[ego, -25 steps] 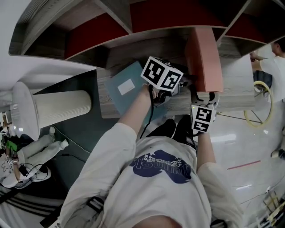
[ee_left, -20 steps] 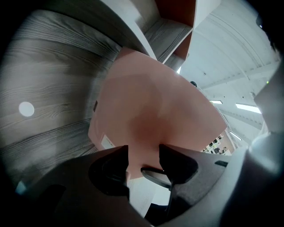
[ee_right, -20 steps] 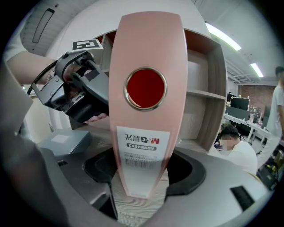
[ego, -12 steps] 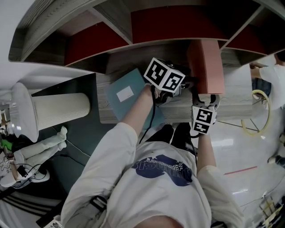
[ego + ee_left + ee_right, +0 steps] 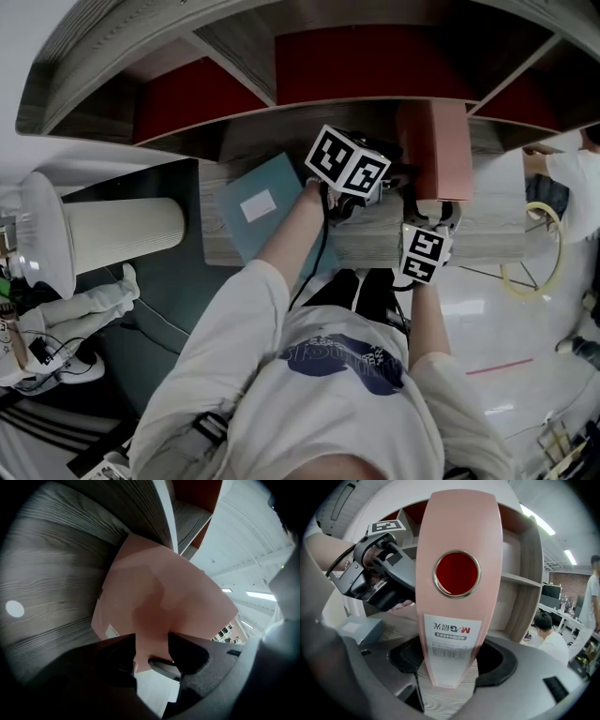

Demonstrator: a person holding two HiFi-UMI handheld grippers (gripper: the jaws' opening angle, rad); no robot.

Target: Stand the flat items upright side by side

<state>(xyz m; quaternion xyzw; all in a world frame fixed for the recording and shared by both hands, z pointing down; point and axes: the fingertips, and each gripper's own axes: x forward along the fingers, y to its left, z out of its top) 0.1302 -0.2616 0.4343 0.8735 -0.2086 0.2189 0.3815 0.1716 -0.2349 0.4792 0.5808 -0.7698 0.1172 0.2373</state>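
Head view puts the person's white shirt (image 5: 319, 375) nearest, and it covers the floor below the desk edge. The left forearm crosses the near corner of the teal folder (image 5: 262, 202), which lies flat on the wooden desk (image 5: 478, 230). From above, the marker cubes hide both sets of jaws, so each grip has to be read from the gripper views. The right gripper (image 5: 452, 665) is clamped on the bottom of the pink file (image 5: 450, 603), one jaw on each side of its narrow spine. That spine faces the camera upright, with a metal-ringed round hole showing red through it. Below the hole is a white barcode label whose print reads upside down. The left gripper (image 5: 152, 651) has its jaws closed on a lower edge of the same file (image 5: 159, 588). Its broad, plain pink face fills that view, and shade blurs the nearer part. In the head view the file (image 5: 436, 150) stands on the desk right of the folder, between the two grippers. Its far end is lost in the dark under the shelf (image 5: 366, 56) with red back panels.
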